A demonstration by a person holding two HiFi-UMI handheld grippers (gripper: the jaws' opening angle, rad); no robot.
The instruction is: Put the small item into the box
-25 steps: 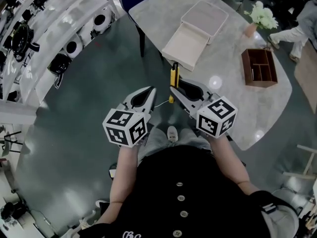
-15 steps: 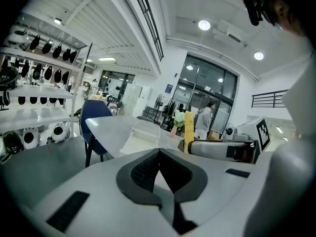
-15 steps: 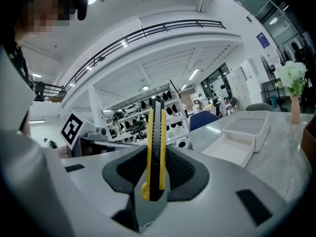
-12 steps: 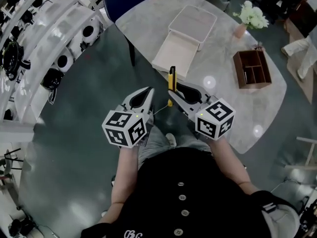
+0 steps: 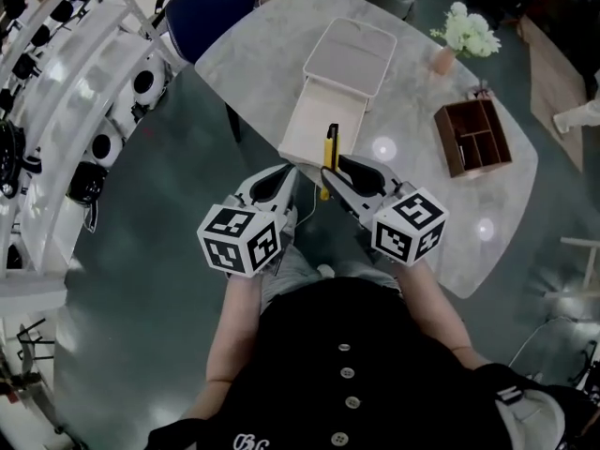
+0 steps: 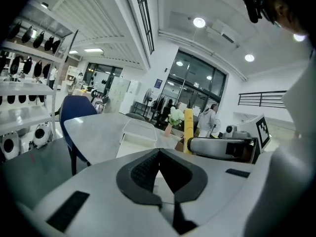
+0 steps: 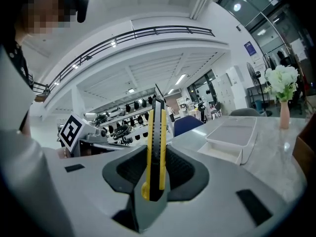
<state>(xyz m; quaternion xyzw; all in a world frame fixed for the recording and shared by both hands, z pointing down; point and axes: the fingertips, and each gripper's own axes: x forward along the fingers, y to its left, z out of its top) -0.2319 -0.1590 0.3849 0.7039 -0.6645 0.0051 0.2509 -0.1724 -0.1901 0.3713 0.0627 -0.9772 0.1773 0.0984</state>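
- Cutter (image 5: 330, 148), yellow and black: clamped upright in the right gripper (image 5: 329, 176), tip toward 12 o'clock in the head view, low end sticking out under the jaws.
- In the right gripper view: both pads pressed on the flat sides of the cutter low on its body, most of its length standing free above them.
- Left gripper (image 5: 287, 174): at 9 o'clock of the right one, just beside it and level with it; fingertips together, nothing between them, only the hollow behind the tips left showing in the left gripper view.
- Box (image 5: 321, 125): at 12 o'clock of the cutter, a pale shallow tray lying open near the table edge, with its lid (image 5: 349, 54) lying flat beyond it at 12 o'clock, touching its far end.
- Top of the cutter overlapping the near end of the box in the head view; cannot tell whether over it or short of it.
- Table (image 5: 412, 190): grey marble look, rounded, reaching from 11 to 4 o'clock of the grippers.
- Organizer (image 5: 473, 139): brown wood with compartments, at 2 o'clock of the cutter, well apart from the box.
- Vase (image 5: 443, 59) with white flowers: at 1 o'clock, near the far edge.
- Chair (image 5: 206, 12): blue, at 11 o'clock, pushed against the table.
- Shelves (image 5: 84, 92): white, at 10 o'clock, lined with round black-and-white items.
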